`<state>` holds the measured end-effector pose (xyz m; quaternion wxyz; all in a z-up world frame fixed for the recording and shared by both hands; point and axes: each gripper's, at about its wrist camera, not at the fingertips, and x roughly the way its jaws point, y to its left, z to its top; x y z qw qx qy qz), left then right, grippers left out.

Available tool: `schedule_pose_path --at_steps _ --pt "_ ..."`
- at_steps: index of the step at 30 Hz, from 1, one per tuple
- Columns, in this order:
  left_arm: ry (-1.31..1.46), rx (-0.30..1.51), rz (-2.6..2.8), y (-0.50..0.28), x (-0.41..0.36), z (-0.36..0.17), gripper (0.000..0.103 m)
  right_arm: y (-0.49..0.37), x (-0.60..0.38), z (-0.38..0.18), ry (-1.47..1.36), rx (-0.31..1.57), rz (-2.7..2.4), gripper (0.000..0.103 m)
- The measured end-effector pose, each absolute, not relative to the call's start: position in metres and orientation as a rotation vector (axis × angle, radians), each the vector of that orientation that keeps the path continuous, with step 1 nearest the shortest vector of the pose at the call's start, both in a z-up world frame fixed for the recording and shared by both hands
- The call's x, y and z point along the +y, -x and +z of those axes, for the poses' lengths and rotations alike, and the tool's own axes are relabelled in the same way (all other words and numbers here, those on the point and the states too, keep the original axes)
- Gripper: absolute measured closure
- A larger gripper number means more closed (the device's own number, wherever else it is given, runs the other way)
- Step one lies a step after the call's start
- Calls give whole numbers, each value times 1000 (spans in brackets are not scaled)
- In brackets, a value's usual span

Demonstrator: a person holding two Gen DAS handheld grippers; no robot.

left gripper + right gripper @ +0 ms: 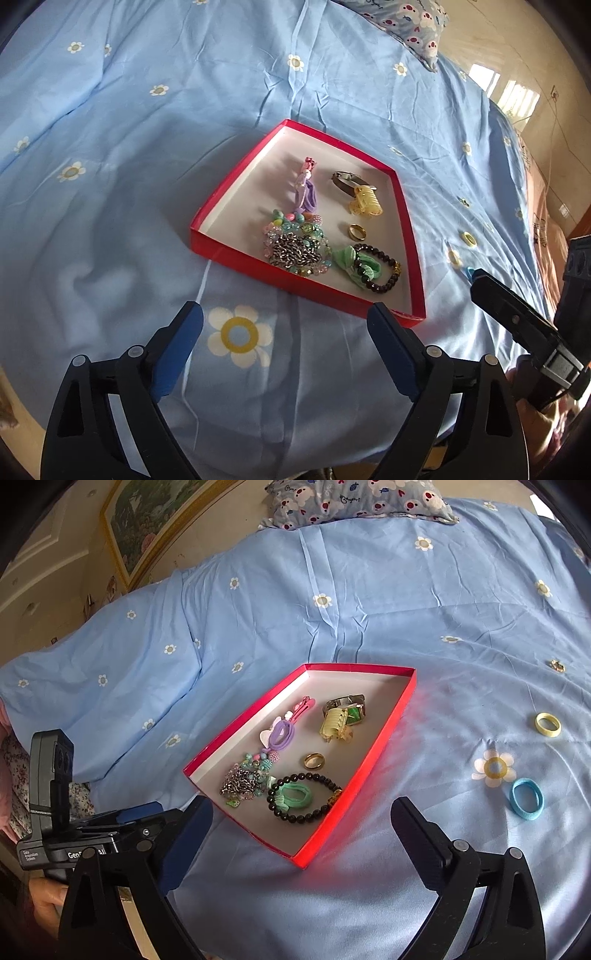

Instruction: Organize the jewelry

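Both grippers hover empty above the blue bedsheet [369,609], the left gripper [284,350] and the right gripper [301,834] each with fingers wide apart. Between them lies the red box [384,734], which holds a silver chain [240,781], a purple hair clip [280,734], a gold ring [314,761], a black bead bracelet [306,816] and a yellow claw clip [334,725]. Right of the box, apart on the sheet, lie a yellow hair tie [548,724] and a blue hair tie [526,798].

Bright daylight, soft shadows — fisheye-warped, dark-vignetted edges.
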<state>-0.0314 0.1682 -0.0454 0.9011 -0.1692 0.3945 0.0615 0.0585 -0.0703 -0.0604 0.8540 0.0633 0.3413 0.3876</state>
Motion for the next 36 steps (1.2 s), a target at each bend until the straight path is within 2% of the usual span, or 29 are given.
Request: schedule_pose_path --at_steps 7,10,13,16,25,36 --pt "237 721 136 39 156 -1 11 -49 -76 -22 -80 625 822 4" --pt "179 654 153 43 150 22 0 -42 -81 10 -60 555 809 0" --pt "143 626 199 45 149 25 0 -34 -81 32 -34 507 823 0" --pt "146 648 228 44 152 13 0 -30 -77 24 -7 489 811 0" --pt "132 697 288 50 152 -24 0 -38 -81 -41 -22 596 735 0" --pt "53 689 325 59 137 -27 0 -26 -73 -52 18 582 745 0"
